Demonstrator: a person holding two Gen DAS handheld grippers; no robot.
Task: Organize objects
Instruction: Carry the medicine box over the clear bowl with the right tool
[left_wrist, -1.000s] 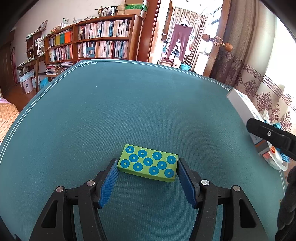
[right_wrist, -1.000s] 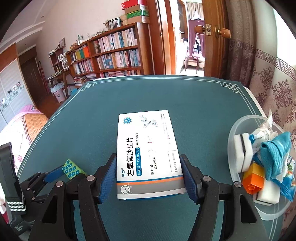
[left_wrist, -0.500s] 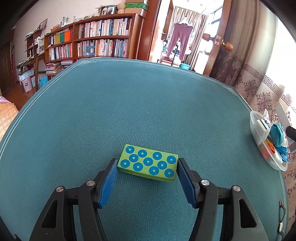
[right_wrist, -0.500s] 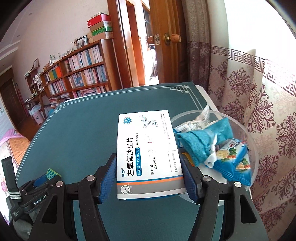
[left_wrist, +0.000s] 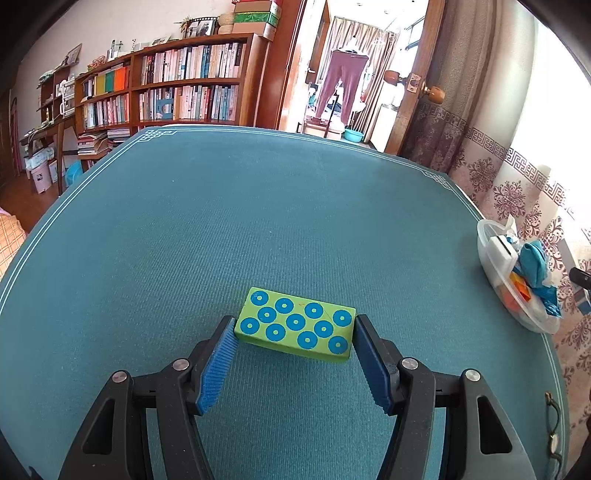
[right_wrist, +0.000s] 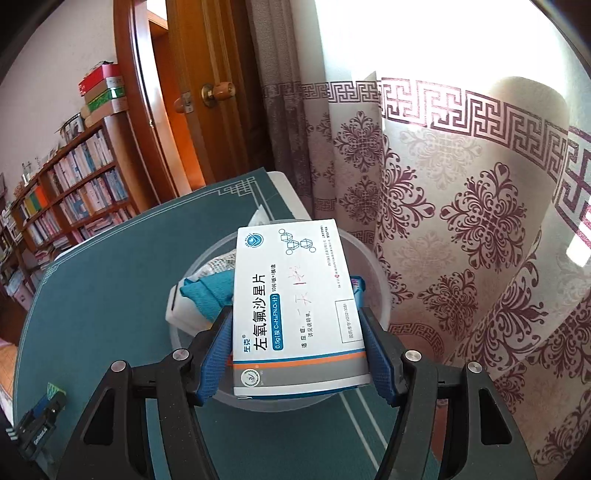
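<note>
1. Left gripper (left_wrist: 295, 334): jaws closed on the green block (left_wrist: 296, 324), blue pads pressing its two short ends. The block, printed with blue rings, sits low over the teal table (left_wrist: 221, 221); whether it rests on the cloth cannot be told.
2. Right gripper (right_wrist: 297, 332): jaws clamped on the white medicine box (right_wrist: 295, 295), pads bearing on its long sides. The box is held above the clear plastic bowl (right_wrist: 376, 280), covering most of the opening.
3. Bowl contents, right wrist view: a teal cloth (right_wrist: 210, 295), a white block (right_wrist: 184, 314) and a crinkled packet (right_wrist: 221, 264) lie heaped beneath the box and fill the left side. The rest is hidden by the box.
4. Bowl position: near the table's right edge, close to the patterned curtain (right_wrist: 461, 221). In the left wrist view the same bowl (left_wrist: 491, 273) stands well apart from the green block, with an orange piece (left_wrist: 519, 286) visible inside.
5. Surroundings: a pair of spectacles (left_wrist: 550, 424) lies near the table's near-right edge. A bookshelf (left_wrist: 177, 92) and a wooden door (right_wrist: 192, 110) stand beyond the table.
</note>
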